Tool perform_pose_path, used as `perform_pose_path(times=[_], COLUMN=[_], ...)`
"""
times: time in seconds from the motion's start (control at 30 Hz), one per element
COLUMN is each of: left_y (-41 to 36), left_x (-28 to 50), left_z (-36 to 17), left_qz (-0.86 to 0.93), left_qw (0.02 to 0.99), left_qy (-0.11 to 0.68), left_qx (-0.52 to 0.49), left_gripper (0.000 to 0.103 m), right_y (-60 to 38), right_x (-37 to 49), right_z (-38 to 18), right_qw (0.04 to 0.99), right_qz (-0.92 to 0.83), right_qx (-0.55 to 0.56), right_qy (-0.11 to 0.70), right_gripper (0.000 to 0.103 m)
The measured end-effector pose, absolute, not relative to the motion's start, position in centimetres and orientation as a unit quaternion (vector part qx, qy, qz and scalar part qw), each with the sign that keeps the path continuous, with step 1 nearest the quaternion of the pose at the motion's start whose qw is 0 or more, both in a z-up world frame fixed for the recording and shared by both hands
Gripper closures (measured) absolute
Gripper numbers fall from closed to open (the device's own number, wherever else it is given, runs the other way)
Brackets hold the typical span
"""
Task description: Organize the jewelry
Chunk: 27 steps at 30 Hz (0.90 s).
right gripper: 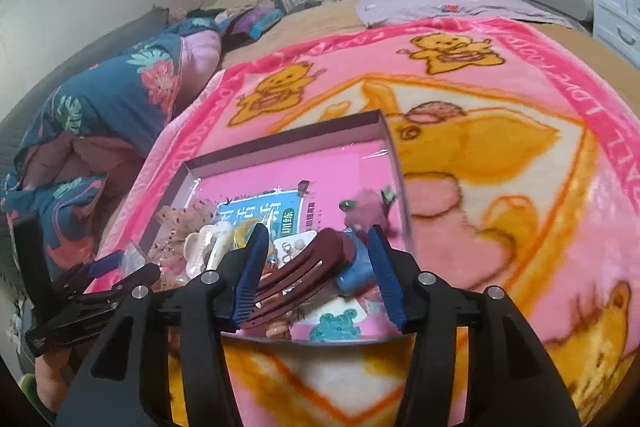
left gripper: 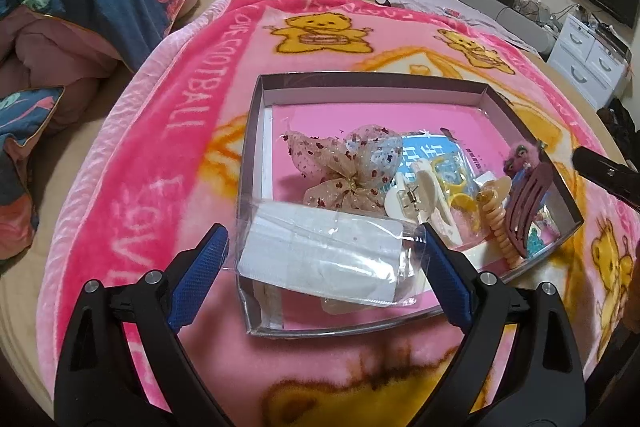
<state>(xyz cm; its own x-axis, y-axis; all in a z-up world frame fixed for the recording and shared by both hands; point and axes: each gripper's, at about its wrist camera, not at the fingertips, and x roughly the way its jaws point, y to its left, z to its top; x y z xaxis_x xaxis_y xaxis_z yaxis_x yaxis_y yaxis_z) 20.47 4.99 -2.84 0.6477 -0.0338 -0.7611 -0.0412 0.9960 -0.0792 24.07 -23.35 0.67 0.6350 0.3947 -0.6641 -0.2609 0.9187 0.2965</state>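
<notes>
- Over the box (left gripper: 256,163) on the bed's pink blanket (left gripper: 160,155): both tongs work at its near edge.
- Left tongs (left gripper: 326,267): jaws spread on either side of a clear packet (left gripper: 320,259) holding something white; pads sit beside its ends. Whether they press on it I cannot tell. Packet lies over the box's near-left corner.
- Right tongs (right gripper: 320,267): jaws apart, not clenched. A maroon clip (right gripper: 298,279) sits between them, leaning against the left pad only; the right pad is clear of it. Clip is at the box's near-right side, propped on other pieces.
- Elsewhere in the box: gauze bow (left gripper: 344,167) mid-left, cream claw clip (left gripper: 416,199) at centre, spiral hair tie (left gripper: 496,223) just beside the maroon clip, fuzzy purple piece (left gripper: 520,157) further back.
- Handling, judged: maroon clip is light, stiff plastic, smooth and likely slippery; thin prongs may flex or snap. Best taken across the solid spine, not the prong tips.
- Packet: very light, crinkly film that is slick and will buckle under squeeze; take hold across the stiffer white insert.
- Bow: soft, crushable; pinch at the centre knot.
</notes>
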Motion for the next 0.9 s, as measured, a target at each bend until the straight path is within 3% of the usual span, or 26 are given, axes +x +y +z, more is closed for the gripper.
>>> perform_pose_path(times=[0.13, 0.33, 0.5, 0.6, 0.9], left_y=[4.8, 4.6, 4.2, 3.9, 2.7], left_x=[20.2, 19.0, 17.2, 15.8, 11.6], left_z=[-2.6, -1.2, 0.8, 1.9, 3.9], left_qz=[0.003, 0.005, 0.005, 0.007, 0.001], left_qw=[0.908, 0.914, 0.92, 0.923, 0.932], left_qy=[0.417, 0.405, 0.39, 0.381, 0.359], left_qx=[-0.038, -0.041, -0.043, -0.044, -0.045], left_gripper=[0.014, 0.012, 0.009, 0.009, 0.009], right_y=[-24.0, -24.3, -24.4, -24.5, -24.7], right_x=[22.1, 19.2, 17.4, 16.0, 12.8], right_z=[1.8, 3.1, 3.8, 4.1, 4.8], right_qw=[0.911, 0.923, 0.924, 0.927, 0.928], right_qz=[0.178, 0.178, 0.184, 0.187, 0.199], right_qx=[0.073, 0.046, 0.033, 0.023, 0.01], right_qy=[0.365, 0.339, 0.333, 0.325, 0.315], right_gripper=[0.033, 0.02, 0.018, 0.011, 0.009])
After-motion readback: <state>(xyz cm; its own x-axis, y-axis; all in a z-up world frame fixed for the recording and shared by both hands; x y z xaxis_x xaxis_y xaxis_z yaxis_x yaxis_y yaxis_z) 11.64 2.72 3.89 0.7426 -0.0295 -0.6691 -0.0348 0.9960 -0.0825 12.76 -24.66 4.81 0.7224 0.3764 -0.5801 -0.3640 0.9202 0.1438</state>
